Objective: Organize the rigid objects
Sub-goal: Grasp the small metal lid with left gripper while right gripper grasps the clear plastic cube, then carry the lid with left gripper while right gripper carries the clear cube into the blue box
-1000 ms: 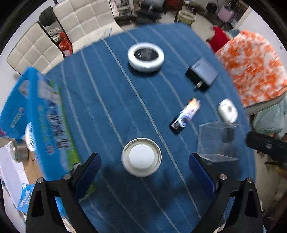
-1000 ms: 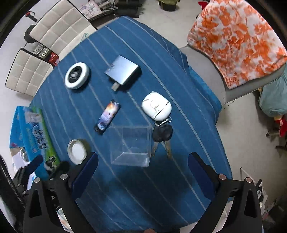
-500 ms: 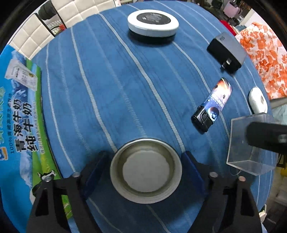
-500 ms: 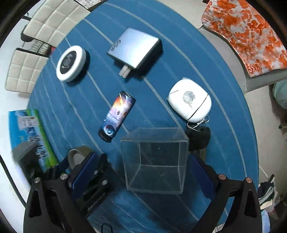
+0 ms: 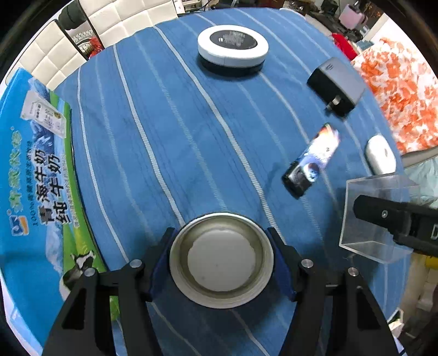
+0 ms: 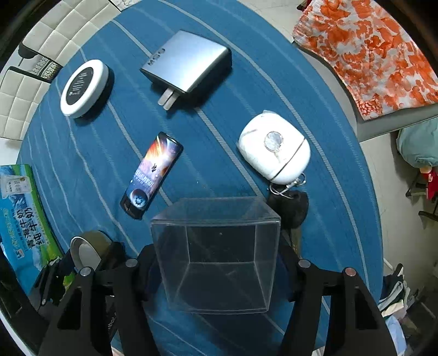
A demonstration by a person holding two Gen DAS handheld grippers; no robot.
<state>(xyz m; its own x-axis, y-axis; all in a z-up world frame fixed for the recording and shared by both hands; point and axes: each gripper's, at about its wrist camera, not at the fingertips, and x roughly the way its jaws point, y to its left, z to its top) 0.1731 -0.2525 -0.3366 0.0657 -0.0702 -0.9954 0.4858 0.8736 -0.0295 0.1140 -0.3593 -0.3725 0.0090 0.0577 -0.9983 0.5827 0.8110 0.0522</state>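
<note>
My left gripper [image 5: 221, 260] is shut on a round metal lid [image 5: 221, 260] with a white centre, at the near edge of the blue striped tablecloth [image 5: 164, 142]. My right gripper [image 6: 216, 263] is shut on a clear plastic box [image 6: 219, 254], open side facing me. The box also shows in the left wrist view [image 5: 377, 216]. The lid shows at the lower left of the right wrist view [image 6: 84, 249]. A printed lighter [image 6: 152, 175], a grey charger [image 6: 189, 65], a white round case [image 6: 273, 148] and a white ring-shaped disc [image 6: 83, 87] lie on the cloth.
A black key fob [image 6: 288, 208] on a ring lies just right of the box. A blue milk carton box [image 5: 30, 175] stands at the table's left edge. White padded chairs [image 5: 115, 19] stand behind the table, and an orange patterned chair [image 6: 369, 52] stands at the right.
Both grippers came down to the table and closed: the left one around the metal lid, the right one around the clear box.
</note>
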